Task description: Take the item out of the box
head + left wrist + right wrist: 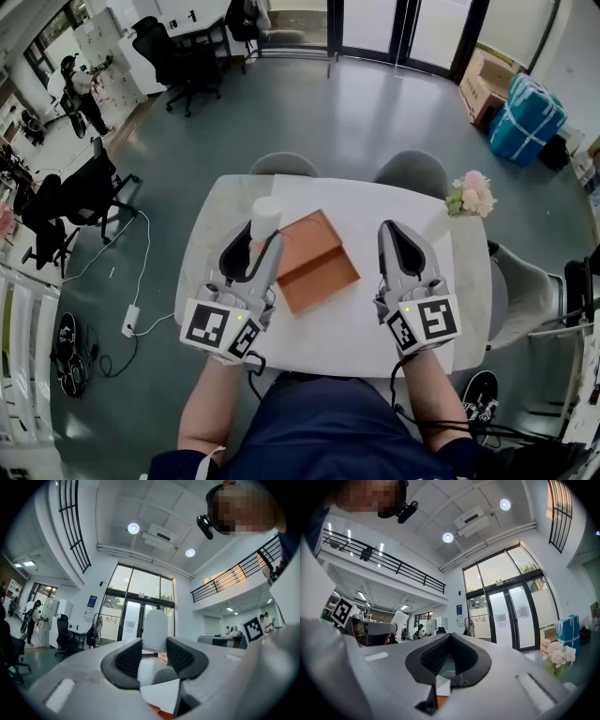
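The left gripper (258,242) is closed on a white cylindrical container (266,214), which stands upright between its jaws. In the left gripper view the two dark pads (129,658) press on either side of the container (154,630), so the jaws stand fairly wide around it. The container is outside the orange-brown cardboard box (314,262), just beside the box's far left corner. The box lies open in the middle of the white table (375,328); what it holds, if anything, cannot be made out. The right gripper (392,227) is well apart on the other side of the box, and the right gripper view shows its jaw tips meeting with nothing between them (449,637). A small bunch of pink flowers (472,194) stands at the table's far right corner.
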Motion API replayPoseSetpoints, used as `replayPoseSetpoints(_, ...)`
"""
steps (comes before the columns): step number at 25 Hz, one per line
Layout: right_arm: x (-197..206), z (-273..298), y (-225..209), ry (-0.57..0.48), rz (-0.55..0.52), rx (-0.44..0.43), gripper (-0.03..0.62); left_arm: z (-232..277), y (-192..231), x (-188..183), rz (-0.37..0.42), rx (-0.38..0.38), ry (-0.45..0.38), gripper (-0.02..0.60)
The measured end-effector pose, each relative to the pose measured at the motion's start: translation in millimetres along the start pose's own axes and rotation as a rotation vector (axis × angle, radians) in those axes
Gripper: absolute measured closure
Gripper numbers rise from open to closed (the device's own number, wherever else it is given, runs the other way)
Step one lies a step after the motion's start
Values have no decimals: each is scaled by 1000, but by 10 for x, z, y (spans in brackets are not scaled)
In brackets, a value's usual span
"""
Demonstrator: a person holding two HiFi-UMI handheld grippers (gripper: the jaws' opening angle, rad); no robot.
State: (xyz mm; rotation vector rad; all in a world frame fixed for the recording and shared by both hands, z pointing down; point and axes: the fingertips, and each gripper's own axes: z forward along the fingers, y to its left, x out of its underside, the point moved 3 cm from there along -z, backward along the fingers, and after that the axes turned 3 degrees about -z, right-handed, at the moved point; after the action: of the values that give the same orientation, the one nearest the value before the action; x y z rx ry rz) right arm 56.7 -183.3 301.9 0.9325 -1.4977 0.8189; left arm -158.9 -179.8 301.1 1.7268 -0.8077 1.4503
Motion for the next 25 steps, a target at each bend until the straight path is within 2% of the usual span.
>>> replayPoseSetpoints(25, 94, 102, 59, 32, -2, -13, 592, 21, 91, 74, -9, 17, 15, 410)
